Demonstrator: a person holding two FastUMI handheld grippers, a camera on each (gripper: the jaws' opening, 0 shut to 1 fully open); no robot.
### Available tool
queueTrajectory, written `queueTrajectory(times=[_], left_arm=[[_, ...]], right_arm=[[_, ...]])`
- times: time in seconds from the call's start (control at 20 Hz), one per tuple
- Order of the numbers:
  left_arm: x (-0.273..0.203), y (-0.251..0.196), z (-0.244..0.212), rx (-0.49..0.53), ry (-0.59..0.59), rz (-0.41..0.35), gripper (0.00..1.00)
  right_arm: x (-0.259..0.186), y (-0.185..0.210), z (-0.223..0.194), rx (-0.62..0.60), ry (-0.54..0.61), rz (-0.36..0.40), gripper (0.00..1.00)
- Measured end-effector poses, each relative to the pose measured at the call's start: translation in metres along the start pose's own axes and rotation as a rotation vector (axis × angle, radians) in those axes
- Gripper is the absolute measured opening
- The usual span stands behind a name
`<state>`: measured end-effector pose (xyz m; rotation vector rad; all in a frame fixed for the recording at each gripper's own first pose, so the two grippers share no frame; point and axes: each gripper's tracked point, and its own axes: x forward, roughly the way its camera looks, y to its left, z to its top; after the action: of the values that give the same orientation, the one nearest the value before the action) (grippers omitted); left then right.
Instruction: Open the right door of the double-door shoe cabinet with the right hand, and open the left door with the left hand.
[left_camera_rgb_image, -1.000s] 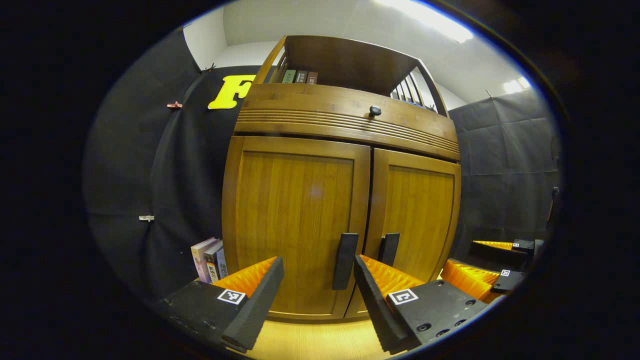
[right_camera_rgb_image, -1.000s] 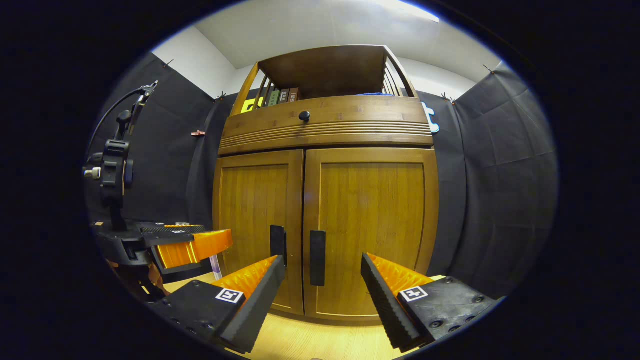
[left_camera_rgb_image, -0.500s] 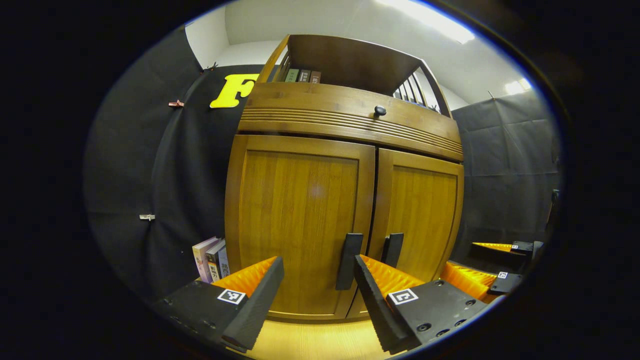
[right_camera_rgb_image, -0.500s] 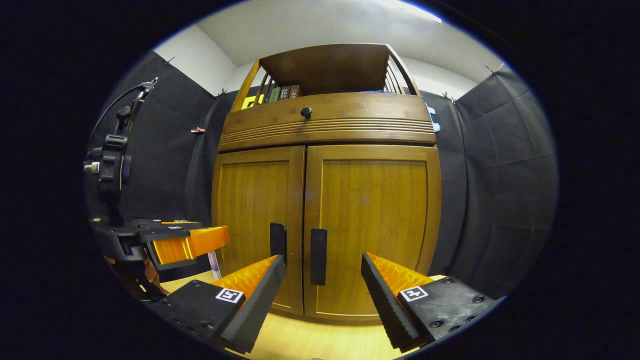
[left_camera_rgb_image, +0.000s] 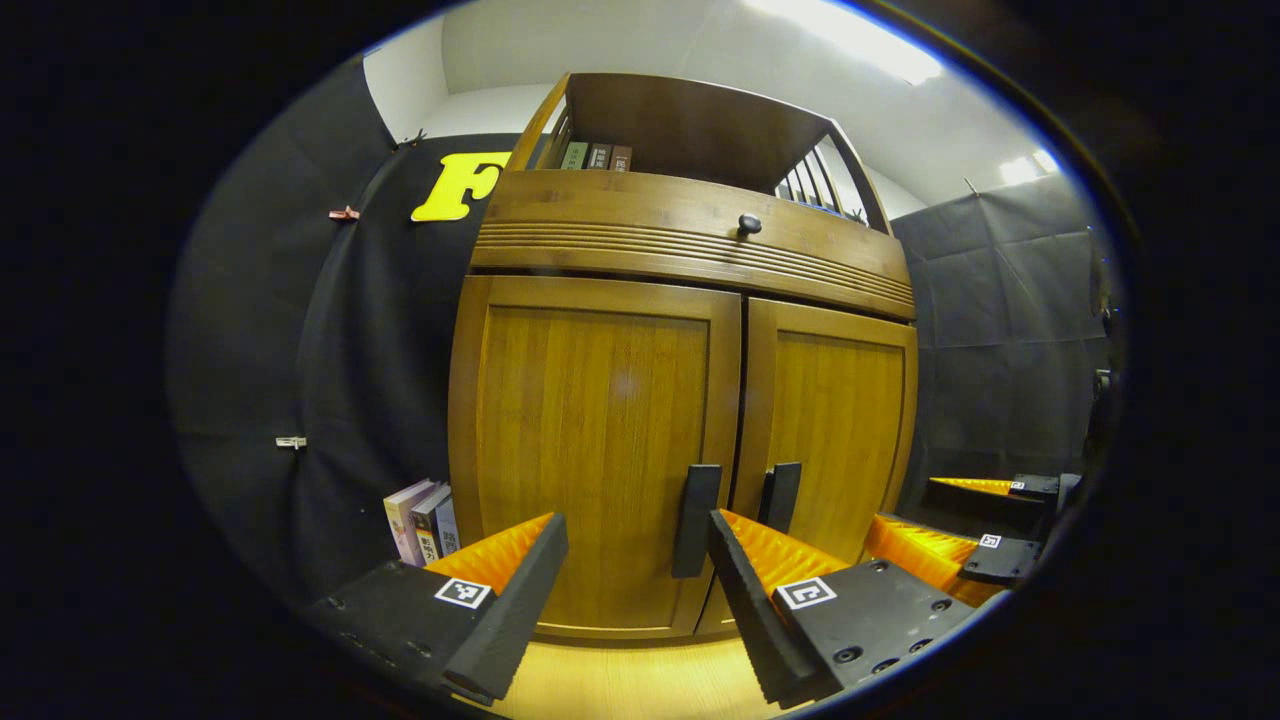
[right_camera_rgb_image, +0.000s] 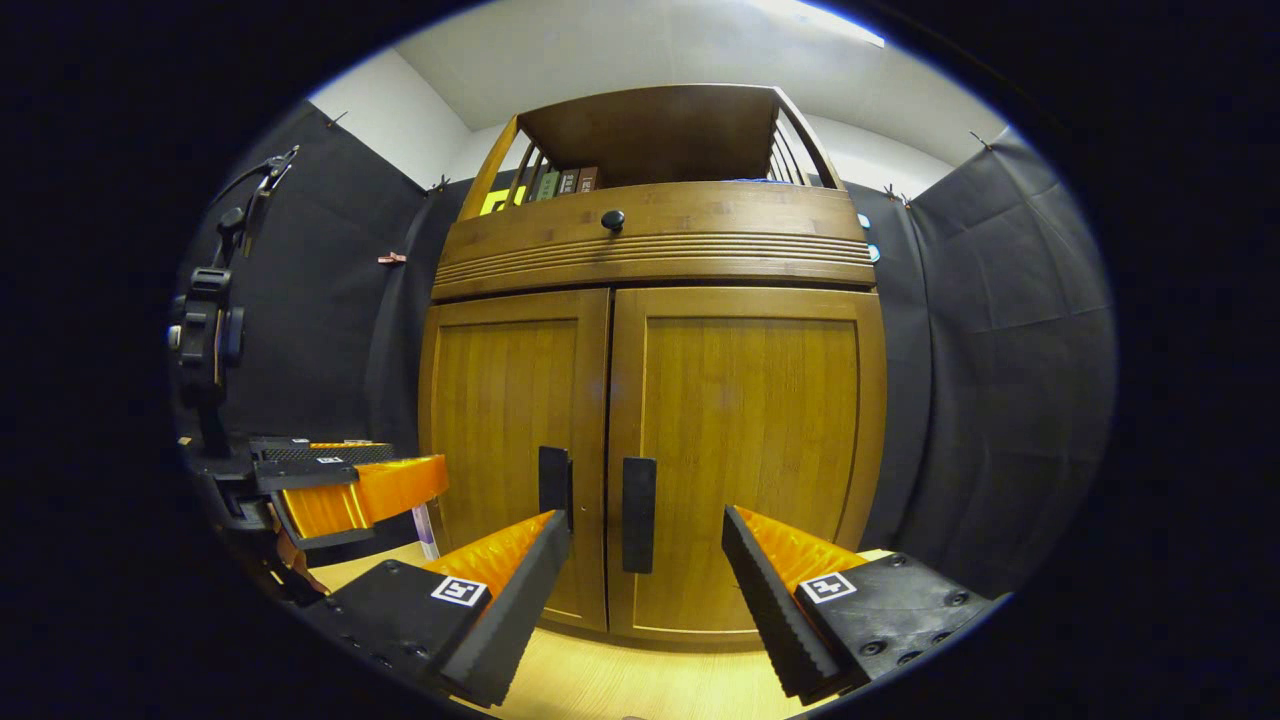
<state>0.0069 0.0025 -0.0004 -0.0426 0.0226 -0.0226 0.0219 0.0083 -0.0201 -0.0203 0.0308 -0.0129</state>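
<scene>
Left gripper view: the shoe cabinet (left_camera_rgb_image: 690, 400) fills the centre of the frame, both doors closed. The left hand-held gripper (left_camera_rgb_image: 637, 590) sits at bottom centre, fingers spread wide, grasping nothing. The left door's handle (left_camera_rgb_image: 696, 520) shows between its fingers, apart from them. Books (left_camera_rgb_image: 420, 520) stand at lower left beside the cabinet. The right hand-held gripper (left_camera_rgb_image: 960, 545) is at lower right.

Right gripper view: the right hand-held gripper (right_camera_rgb_image: 645, 590) at bottom centre is released, fingers wide apart. The right door's handle (right_camera_rgb_image: 638, 514) stands between and beyond them, untouched. The left hand-held gripper (right_camera_rgb_image: 350, 485) is at lower left.
</scene>
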Motion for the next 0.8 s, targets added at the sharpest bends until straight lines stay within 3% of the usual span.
queueTrajectory(times=[0.25,0.3,0.35,0.45,0.5,0.65,0.8], left_arm=[[-0.001,0.000,0.001,-0.001,-0.001,-0.006,0.88],[-0.001,0.000,0.000,0.003,-0.003,-0.003,0.84],[-0.001,0.001,0.001,0.006,-0.007,0.000,0.88],[0.000,0.000,0.001,0.010,-0.011,0.007,0.88],[-0.001,0.000,0.001,0.010,-0.013,0.007,0.88],[-0.001,0.002,0.002,0.016,-0.021,0.012,0.88],[-0.001,0.002,0.002,0.019,-0.024,0.014,0.88]], right_arm=[[0.013,0.006,-0.008,-0.004,0.010,0.000,0.98],[0.016,0.008,-0.011,-0.007,0.013,-0.003,0.98],[0.021,0.010,-0.015,-0.008,0.017,-0.002,0.96],[0.034,0.014,-0.022,-0.007,0.030,0.002,0.99],[0.041,0.017,-0.025,-0.002,0.037,0.010,0.95],[0.056,0.026,-0.037,0.013,0.052,0.033,0.97],[0.076,0.024,-0.046,-0.008,0.047,0.004,0.96]])
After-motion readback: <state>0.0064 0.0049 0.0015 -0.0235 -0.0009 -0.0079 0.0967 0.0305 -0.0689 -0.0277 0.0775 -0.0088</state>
